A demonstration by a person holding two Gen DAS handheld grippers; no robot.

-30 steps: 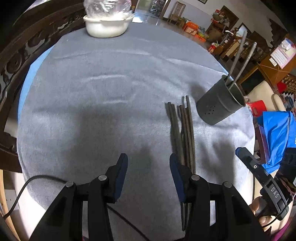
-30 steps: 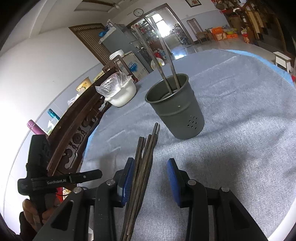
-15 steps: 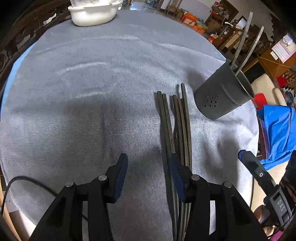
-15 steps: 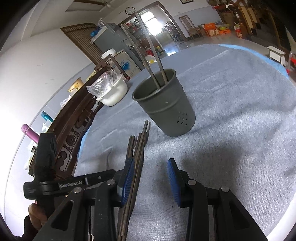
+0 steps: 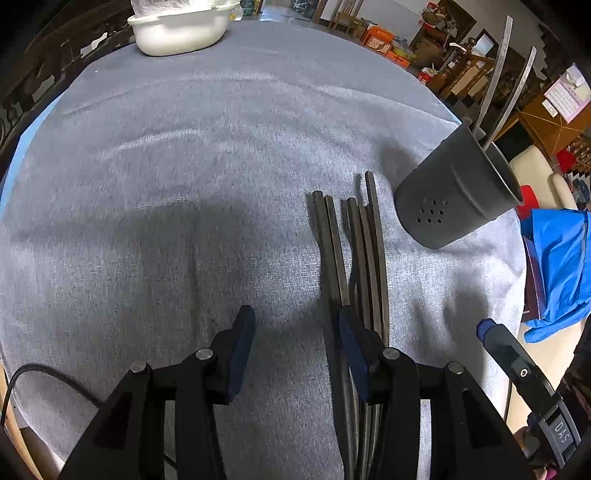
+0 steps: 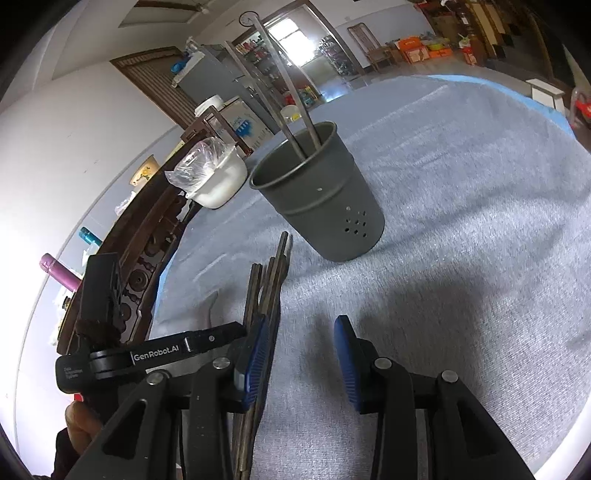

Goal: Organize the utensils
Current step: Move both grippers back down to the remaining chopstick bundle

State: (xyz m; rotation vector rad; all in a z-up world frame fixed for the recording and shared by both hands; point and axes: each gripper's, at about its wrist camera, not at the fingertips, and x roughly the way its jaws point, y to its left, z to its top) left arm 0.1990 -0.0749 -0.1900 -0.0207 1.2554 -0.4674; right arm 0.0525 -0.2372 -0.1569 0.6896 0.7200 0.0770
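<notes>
Several dark chopsticks [image 5: 354, 251] lie side by side on the grey tablecloth [image 5: 184, 184], pointing away from me. Just right of their far ends stands a dark grey perforated holder [image 5: 458, 199] with two long metal utensils [image 5: 495, 74] in it. My left gripper [image 5: 295, 321] is open low over the cloth, nothing between its fingers, and its right finger [image 5: 351, 343] overlaps the chopsticks' left side. My right gripper [image 6: 303, 339] is open over bare cloth, with the chopsticks [image 6: 273, 280] passing by its left finger [image 6: 255, 354]. The holder [image 6: 321, 199] stands ahead of it.
A white bowl [image 5: 181, 29] covered with a plastic bag sits at the table's far edge. A carved wooden chair back [image 6: 147, 258] borders the left side. Blue fabric [image 5: 557, 266] lies beyond the table's right edge. A finger of the other gripper [image 6: 166, 354] reaches in from the left.
My left gripper has moved forward and down, closer to the cloth, so its right finger now overlaps the chopsticks. The right gripper has stayed nearly in place.
</notes>
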